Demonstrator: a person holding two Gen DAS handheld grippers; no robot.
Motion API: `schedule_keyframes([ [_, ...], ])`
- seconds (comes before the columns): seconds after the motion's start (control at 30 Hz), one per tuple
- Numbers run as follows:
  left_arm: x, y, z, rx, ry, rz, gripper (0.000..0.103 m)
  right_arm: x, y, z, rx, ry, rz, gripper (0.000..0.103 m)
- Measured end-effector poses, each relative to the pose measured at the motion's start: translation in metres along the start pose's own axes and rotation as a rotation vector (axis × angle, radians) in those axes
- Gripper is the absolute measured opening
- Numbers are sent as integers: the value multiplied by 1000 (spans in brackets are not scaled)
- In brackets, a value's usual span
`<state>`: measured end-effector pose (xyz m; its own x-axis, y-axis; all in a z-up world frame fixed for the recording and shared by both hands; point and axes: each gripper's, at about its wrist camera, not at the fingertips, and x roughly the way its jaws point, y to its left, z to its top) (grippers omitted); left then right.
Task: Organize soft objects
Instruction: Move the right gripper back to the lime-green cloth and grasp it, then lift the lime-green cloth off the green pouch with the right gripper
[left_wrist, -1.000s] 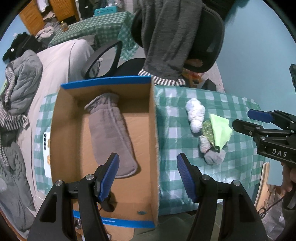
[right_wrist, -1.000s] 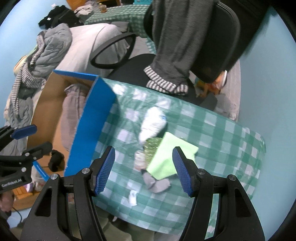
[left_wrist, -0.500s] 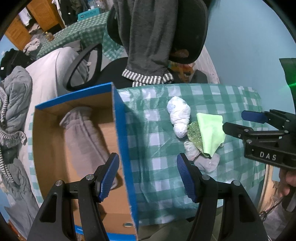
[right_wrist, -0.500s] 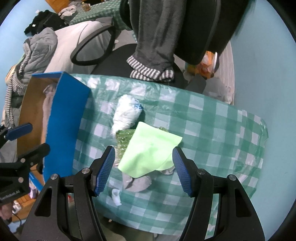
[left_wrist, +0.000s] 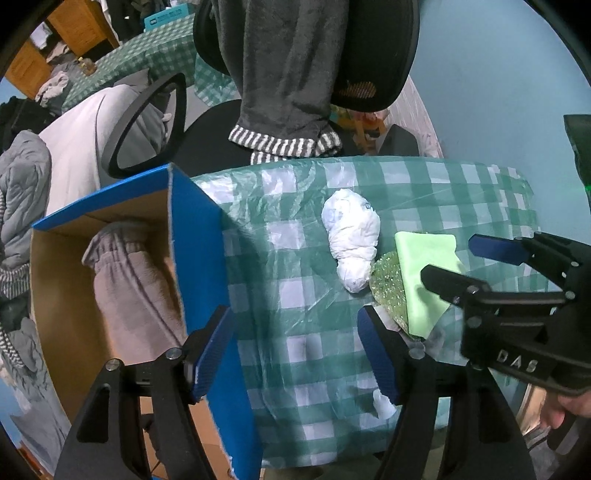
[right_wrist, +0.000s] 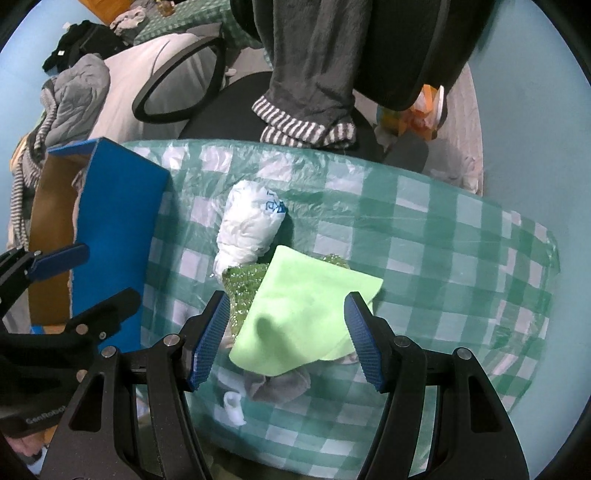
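**Approach to the green cloth**

Right hand-held gripper (right_wrist: 284, 332) hangs over the cloth (right_wrist: 306, 317), its jaws apart and nothing pressed between them. Left hand-held gripper (left_wrist: 297, 350) stands over the tabletop (left_wrist: 295, 258) beside the box (left_wrist: 195, 236); its jaws, also empty, have just been opening. The cloth lies on a glitter piece (right_wrist: 243, 288), next to a white bundle (right_wrist: 247, 229). A grey item (left_wrist: 133, 288) already lies in the box. I judge the step is picking: the right one must go down and close on the cloth.
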<state>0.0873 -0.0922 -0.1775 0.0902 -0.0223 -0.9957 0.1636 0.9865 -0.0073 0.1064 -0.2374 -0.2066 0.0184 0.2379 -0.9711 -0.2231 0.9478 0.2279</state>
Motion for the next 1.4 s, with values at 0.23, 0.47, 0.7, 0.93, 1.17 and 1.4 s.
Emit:
schedule_keyframes([
  [0.23, 13, -2, 0, 0, 32, 2, 71, 17, 0, 0, 2, 26, 8, 65],
  [0.47, 21, -1, -2, 2, 45, 17, 71, 27, 3, -3, -3, 37, 20, 49],
  [0.7, 21, 0, -2, 7, 51, 17, 71, 31, 1, -9, 11, 47, 40, 20],
  [0.93, 21, 1, -3, 8, 54, 13, 71, 25, -8, -13, 30, 23, 24, 8],
  [1.17, 21, -1, -4, 22, 55, 14, 71, 15, -30, -19, 66, -10, -5, 7],
  [1.4, 21, -2, -2, 22, 54, 15, 71, 13, -68, -24, 138, -23, -43, 6],
])
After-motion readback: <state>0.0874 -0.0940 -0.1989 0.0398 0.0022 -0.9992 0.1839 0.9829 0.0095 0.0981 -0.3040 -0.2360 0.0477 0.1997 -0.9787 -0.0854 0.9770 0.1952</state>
